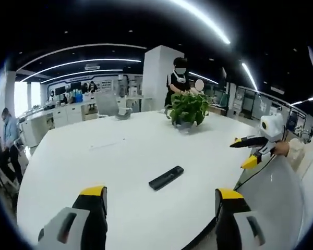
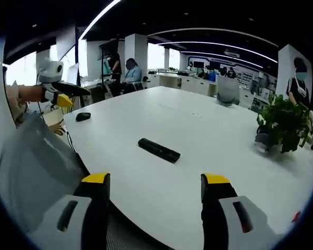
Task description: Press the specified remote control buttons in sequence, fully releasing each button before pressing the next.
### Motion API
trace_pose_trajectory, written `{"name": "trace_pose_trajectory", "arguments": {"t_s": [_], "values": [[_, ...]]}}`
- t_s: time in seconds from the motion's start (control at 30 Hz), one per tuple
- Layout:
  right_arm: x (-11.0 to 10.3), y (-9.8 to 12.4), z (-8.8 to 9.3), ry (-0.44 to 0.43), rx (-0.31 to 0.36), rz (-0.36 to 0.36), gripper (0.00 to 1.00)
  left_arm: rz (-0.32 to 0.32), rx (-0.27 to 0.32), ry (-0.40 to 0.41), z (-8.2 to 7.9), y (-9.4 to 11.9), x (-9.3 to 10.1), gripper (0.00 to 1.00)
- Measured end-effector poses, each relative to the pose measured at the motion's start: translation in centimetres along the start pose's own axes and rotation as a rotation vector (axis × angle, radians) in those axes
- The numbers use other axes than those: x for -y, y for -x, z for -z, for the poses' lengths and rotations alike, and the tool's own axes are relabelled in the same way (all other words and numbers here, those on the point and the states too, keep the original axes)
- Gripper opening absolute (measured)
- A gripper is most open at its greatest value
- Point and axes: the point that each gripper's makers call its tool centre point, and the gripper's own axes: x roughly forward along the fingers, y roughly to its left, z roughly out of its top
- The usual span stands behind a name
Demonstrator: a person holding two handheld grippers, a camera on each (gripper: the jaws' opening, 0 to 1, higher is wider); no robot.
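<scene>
Item: remote control (image 1: 166, 177), black, slim, laid flat on the white table (image 1: 120, 156), well ahead of both claws and touched by neither.

Left gripper (image 1: 160, 200): jaws held apart, nothing between them; the remote is seen in the gap beyond the tips.

Right gripper (image 2: 155, 187): jaws likewise apart and unloaded, the remote (image 2: 159, 150) lying ahead between them.

Other entries: potted plant (image 1: 188, 109) farther off, beyond the remote; small dark object (image 2: 83, 116) near the table edge, identity unclear.

Judgement: both claws appear withdrawn above the near edge, so that the remote is kept in sight; no button is pressed yet.
</scene>
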Motion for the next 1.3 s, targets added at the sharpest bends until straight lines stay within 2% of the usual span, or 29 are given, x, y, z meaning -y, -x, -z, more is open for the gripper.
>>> {"name": "trace_pose_trajectory", "arguments": {"t_s": [0.13,0.17,0.23,0.4,0.5,0.63,0.77,0.97,1.3], "values": [[0.5,-0.1,0.4,-0.015,-0.011,0.018,0.73,0.035,0.005,-0.002,-1.0,-1.3,0.5,0.93],[0.6,-0.1,0.6,-0.01,-0.021,0.021,0.72,0.073,0.026,0.064,-1.5,-1.8,1.1,0.95],[0.7,-0.1,1.0,0.009,-0.048,0.031,0.73,0.115,0.033,0.114,-1.9,-2.3,1.4,0.98],[0.8,-0.1,1.4,0.031,-0.074,0.044,0.71,0.116,-0.035,0.01,-1.8,-4.0,0.0,1.0],[1.2,-0.1,1.5,0.019,-0.071,0.06,0.71,0.14,-0.093,-0.045,-1.3,-5.3,0.4,1.0],[1.3,0.0,1.7,0.01,-0.079,0.069,0.69,0.167,-0.102,-0.104,-1.4,-7.0,1.6,1.0],[1.3,-0.1,1.7,0.025,-0.089,0.072,0.69,0.221,-0.154,-0.119,-0.2,-8.4,3.0,1.0],[1.4,0.0,1.8,0.019,-0.097,0.076,0.68,0.243,-0.233,-0.189,1.7,-9.7,3.3,1.0],[1.7,0.2,2.4,0.007,-0.125,0.091,0.66,0.269,-0.28,-0.212,3.0,-11.6,3.4,1.0]]}}
